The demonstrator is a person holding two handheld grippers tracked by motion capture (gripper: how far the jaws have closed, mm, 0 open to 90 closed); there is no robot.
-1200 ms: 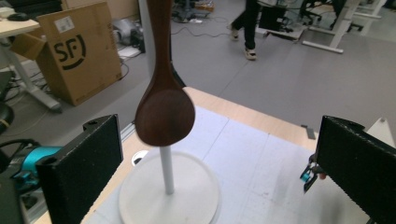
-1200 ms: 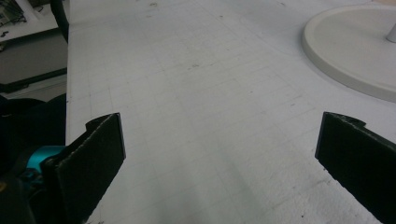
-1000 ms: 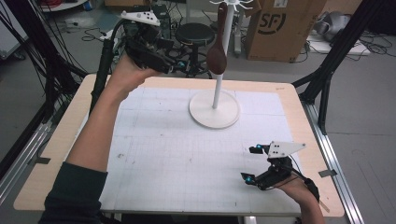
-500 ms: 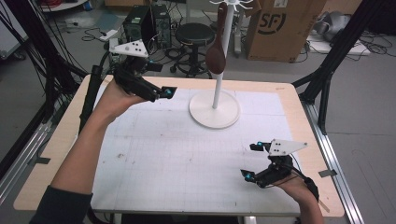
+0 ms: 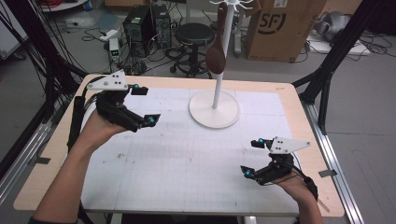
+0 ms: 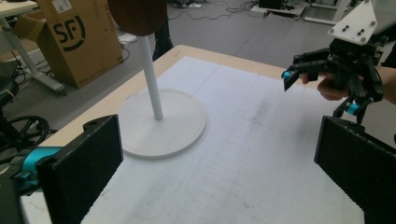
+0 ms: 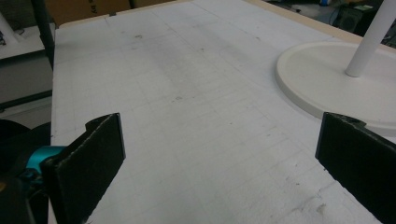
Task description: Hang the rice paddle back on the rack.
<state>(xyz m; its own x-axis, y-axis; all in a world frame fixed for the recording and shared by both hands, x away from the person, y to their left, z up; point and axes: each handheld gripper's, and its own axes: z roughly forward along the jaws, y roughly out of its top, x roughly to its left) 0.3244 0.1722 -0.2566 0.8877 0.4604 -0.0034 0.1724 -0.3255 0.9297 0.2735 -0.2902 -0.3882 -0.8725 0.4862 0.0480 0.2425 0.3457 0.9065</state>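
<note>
Brown spoon (image 5: 216, 55) hangs on stand (image 5: 214, 109); left claw (image 5: 144, 105) empty, agape.

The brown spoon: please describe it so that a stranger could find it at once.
At the far middle of the table stands a white stand with a round base. The spoon hangs beside its pole, bowl down; it is the one dark brown thing there.

Beyond your table (image 5: 289, 95), with its pale wooden edge and white gridded mat (image 5: 187, 158), you have a grey floor strewn with black cables (image 5: 88, 32). A black stool (image 5: 190, 33) stands behind, a computer tower (image 5: 136, 21) to its left, a cardboard box (image 5: 275, 25) to its right.
</note>
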